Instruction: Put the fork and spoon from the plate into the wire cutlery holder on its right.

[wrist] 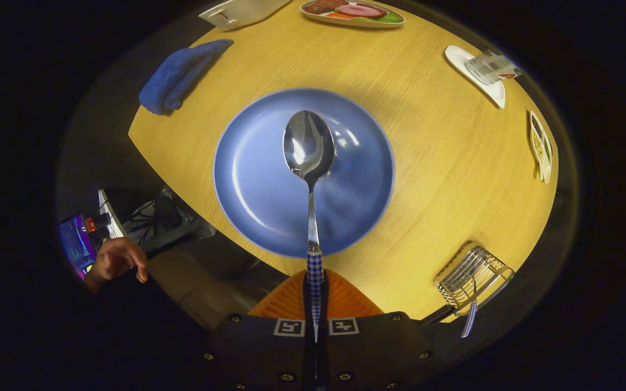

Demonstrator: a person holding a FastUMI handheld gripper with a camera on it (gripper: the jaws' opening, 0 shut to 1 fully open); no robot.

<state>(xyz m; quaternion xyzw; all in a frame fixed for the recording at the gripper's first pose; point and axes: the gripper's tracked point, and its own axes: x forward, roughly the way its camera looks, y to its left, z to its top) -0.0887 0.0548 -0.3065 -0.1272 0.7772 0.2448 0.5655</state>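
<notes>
My gripper (pixel 315 290) is shut on the checked handle of a metal spoon (pixel 308 145), held high above the table. The spoon's bowl points forward and hangs over the middle of the blue plate (pixel 253 179), which lies bare on the yellow wooden table (pixel 432 163). To the right of the fingers, near the table's edge, stands the wire cutlery holder (pixel 470 277). A checked handle (pixel 469 319) sticks out of that holder toward me, its head hidden inside the wires.
A folded blue cloth (pixel 182 73) lies beyond the plate to the left. A dish of food (pixel 354 12), a white saucer with a clear cup (pixel 487 68) and a small tray (pixel 540 145) line the far and right edges. A person's hand (pixel 120 260) rests left of the table.
</notes>
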